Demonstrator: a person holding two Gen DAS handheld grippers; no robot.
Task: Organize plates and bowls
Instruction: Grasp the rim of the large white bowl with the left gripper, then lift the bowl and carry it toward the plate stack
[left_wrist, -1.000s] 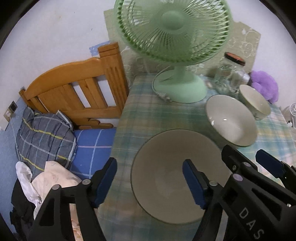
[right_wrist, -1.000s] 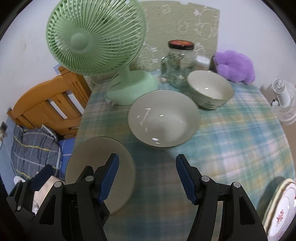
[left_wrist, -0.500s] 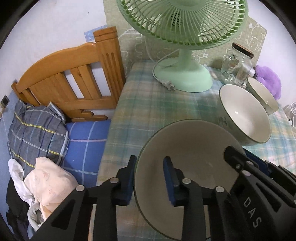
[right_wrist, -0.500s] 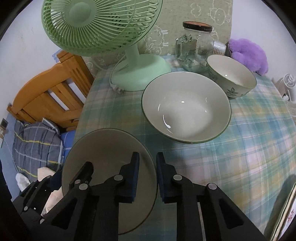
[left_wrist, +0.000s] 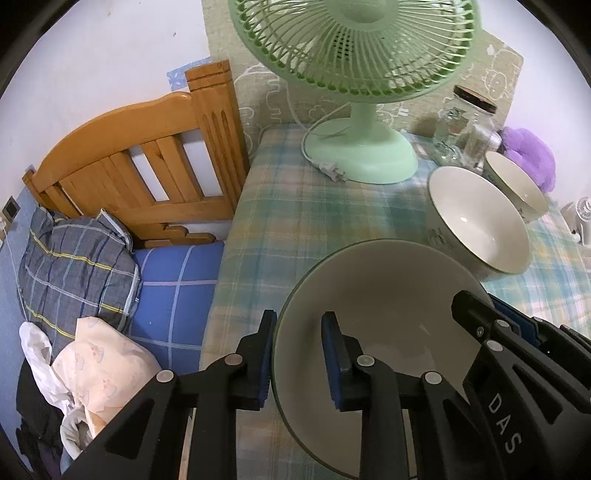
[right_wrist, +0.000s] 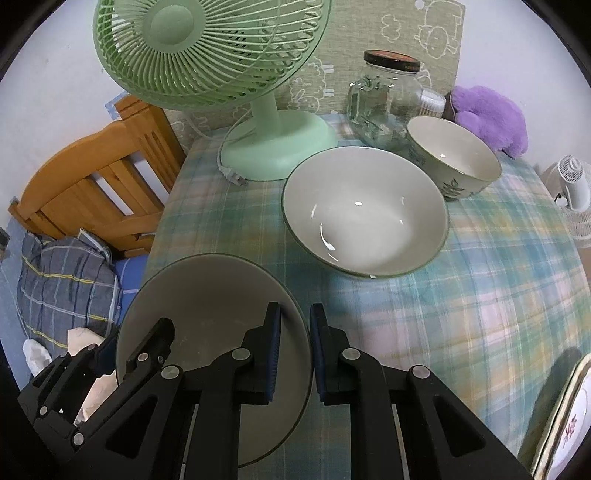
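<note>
A large shallow grey-green bowl (left_wrist: 388, 314) sits at the near left corner of the checked tablecloth (right_wrist: 480, 295). My left gripper (left_wrist: 299, 354) is shut on its left rim, one pad outside and one inside. My right gripper (right_wrist: 295, 332) is shut on the same bowl (right_wrist: 207, 302) at its right rim. Each gripper shows in the other's view: the right gripper (left_wrist: 517, 332) and the left gripper (right_wrist: 110, 350). Behind stands a medium white bowl (right_wrist: 364, 210), and further back a small leaf-patterned bowl (right_wrist: 454, 158).
A green table fan (right_wrist: 207, 55) with its loose plug, a glass jar (right_wrist: 388, 96) and a purple plush toy (right_wrist: 487, 114) line the back of the table. A flowered plate (right_wrist: 569, 424) pokes in at the near right. A wooden bed headboard (left_wrist: 147, 155) and bedding lie left of the table.
Both grippers were open a second ago and have shut on opposite rims of the large bowl. Both views have drawn closer to the table.
</note>
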